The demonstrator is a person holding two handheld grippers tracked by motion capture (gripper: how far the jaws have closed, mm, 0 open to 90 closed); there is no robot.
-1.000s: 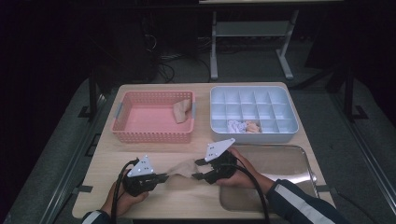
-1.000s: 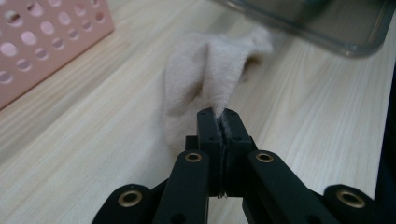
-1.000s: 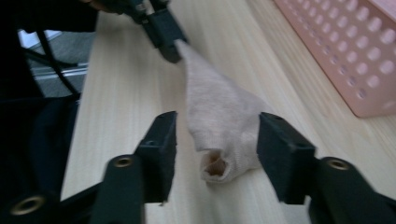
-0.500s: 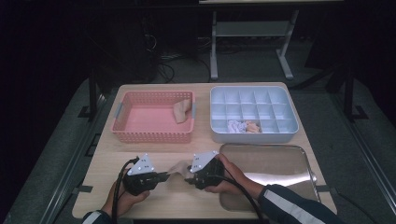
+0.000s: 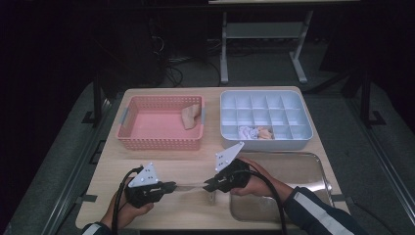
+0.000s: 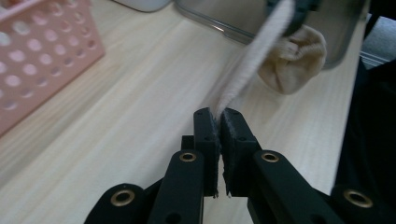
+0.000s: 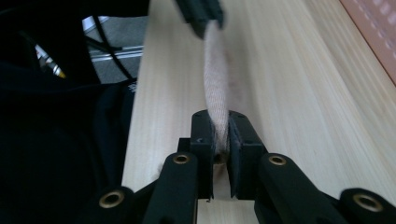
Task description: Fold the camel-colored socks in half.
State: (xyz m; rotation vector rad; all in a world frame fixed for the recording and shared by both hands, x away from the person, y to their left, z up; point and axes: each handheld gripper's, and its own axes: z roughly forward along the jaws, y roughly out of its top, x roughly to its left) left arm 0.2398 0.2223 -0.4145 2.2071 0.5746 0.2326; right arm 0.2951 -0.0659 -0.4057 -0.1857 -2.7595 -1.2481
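My right hand-held gripper [image 7: 220, 140] has just been closing, and its jaws now pinch one end of the beige sock [image 7: 215, 79]; a second ago it stood open beside the sock, so this is the new grip. My left hand-held gripper [image 6: 219, 128] is clamped on the other end, as it was, and the sock [image 5: 188, 186] now stretches taut between the two, just above the wooden surface [image 5: 195, 161] at its near edge, its bunched end hanging by the right jaws. With both ends held, I judge the sock ready to be folded or rolled. Just right lies the metal tray [image 5: 313, 166]; farther off sit the pink basket [image 5: 147, 142] with another sock and the white divided box [image 5: 303, 134].
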